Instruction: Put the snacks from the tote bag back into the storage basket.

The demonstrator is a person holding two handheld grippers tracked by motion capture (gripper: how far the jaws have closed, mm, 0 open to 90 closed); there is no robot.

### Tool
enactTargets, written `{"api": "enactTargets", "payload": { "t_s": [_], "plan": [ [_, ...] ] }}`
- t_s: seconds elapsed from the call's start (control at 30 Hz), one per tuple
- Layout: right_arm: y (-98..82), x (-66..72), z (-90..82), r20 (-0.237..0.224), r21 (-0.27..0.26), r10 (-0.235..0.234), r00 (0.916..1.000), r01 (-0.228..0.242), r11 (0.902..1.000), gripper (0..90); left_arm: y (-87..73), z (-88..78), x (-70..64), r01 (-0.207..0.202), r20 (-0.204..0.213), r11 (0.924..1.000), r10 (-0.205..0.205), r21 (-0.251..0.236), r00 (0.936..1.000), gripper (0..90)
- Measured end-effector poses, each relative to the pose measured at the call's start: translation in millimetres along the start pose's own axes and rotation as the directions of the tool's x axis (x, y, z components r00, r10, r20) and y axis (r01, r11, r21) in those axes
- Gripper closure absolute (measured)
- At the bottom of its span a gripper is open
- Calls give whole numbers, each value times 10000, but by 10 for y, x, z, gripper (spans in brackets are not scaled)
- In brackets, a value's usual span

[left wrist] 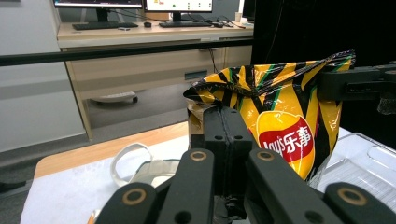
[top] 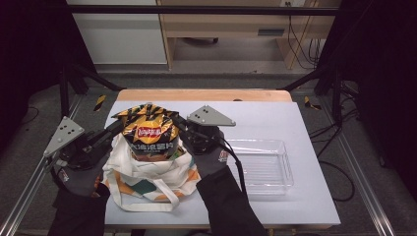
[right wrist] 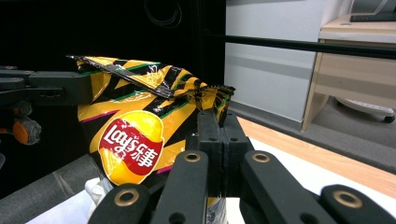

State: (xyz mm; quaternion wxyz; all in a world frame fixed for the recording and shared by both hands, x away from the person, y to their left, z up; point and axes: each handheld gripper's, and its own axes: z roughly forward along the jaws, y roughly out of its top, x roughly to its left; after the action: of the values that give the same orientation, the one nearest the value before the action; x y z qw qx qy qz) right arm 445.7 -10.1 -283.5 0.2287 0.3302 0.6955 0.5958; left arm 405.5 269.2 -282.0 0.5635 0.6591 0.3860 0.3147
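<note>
I hold the chip bag (top: 150, 135) upright over the tote (top: 147, 182) at the near left of the surface (top: 305, 196). Left claw (top: 119, 125) pinches its left top corner; right claw (top: 180, 123) pinches the right. A tray (top: 282, 167) lies right.

Table (top: 275, 118): wooden top, covered by a white mat (top: 314, 196). Laid directly on the mat: a patterned cloth bag (top: 147, 182) at the left; a clear plastic tray (top: 263, 167) at the right.
</note>
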Motion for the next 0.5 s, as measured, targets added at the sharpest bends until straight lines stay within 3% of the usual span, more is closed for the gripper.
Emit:
{"api": "enactTargets", "payload": {
  "t_s": [0.5],
  "plan": [
    [254, -78, -227, 150, -387, -307, 9994, 313, 9988, 900, 282, 22, -172, -182, 224, 9993, 189, -328, 9996, 898]
  ]
}}
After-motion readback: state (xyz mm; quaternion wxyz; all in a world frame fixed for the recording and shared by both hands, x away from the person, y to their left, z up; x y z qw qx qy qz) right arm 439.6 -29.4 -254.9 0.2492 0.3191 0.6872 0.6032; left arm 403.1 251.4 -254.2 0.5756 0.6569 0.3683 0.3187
